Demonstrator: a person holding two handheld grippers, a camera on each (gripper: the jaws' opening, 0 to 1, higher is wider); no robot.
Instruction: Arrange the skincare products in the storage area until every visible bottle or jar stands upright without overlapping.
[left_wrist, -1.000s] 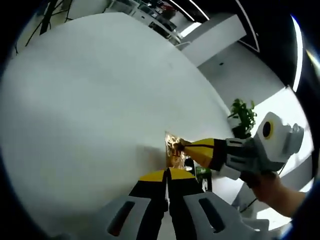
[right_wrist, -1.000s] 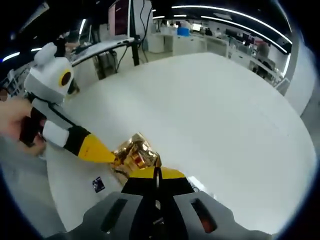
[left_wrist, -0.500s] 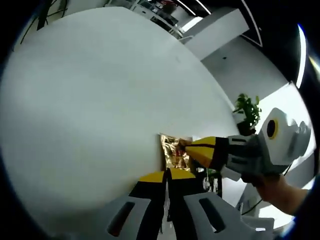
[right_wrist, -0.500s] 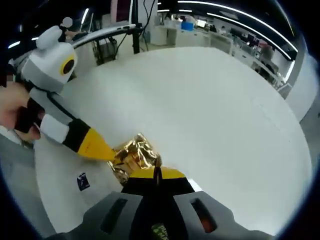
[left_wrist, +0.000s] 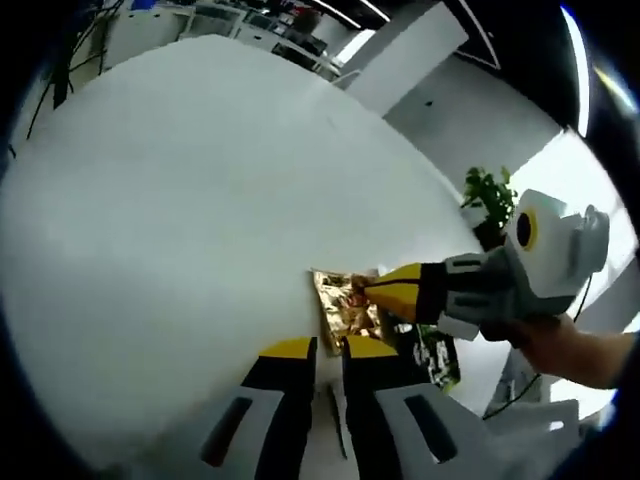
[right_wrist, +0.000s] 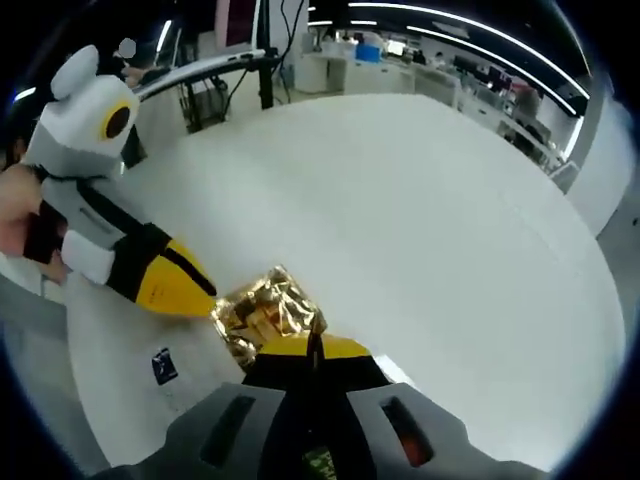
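A crumpled gold foil packet (left_wrist: 343, 305) lies on the round white table (left_wrist: 180, 180) near its edge. In the left gripper view my left gripper (left_wrist: 330, 346) stands just short of the packet's near edge, its yellow-tipped jaws a small gap apart with nothing between them. My right gripper (left_wrist: 364, 287) comes in from the right, its tip pinched on the packet's far corner. In the right gripper view the gold packet (right_wrist: 265, 308) sits right ahead of my right gripper (right_wrist: 312, 345), whose jaws are shut on its edge. The left gripper (right_wrist: 200, 292) points at the packet from the left, just off it.
A dark printed sachet (left_wrist: 435, 355) lies by the table edge beside the packet, and a small dark card (right_wrist: 163, 366) lies near the rim. A potted plant (left_wrist: 487, 195) stands beyond the table. Desks and monitors (right_wrist: 250, 40) line the far side. A hand (left_wrist: 590, 350) holds the right gripper.
My left gripper's jaws have parted and let go of the gold packet, drawing slightly back. The right gripper keeps its hold; the packet has stayed put.
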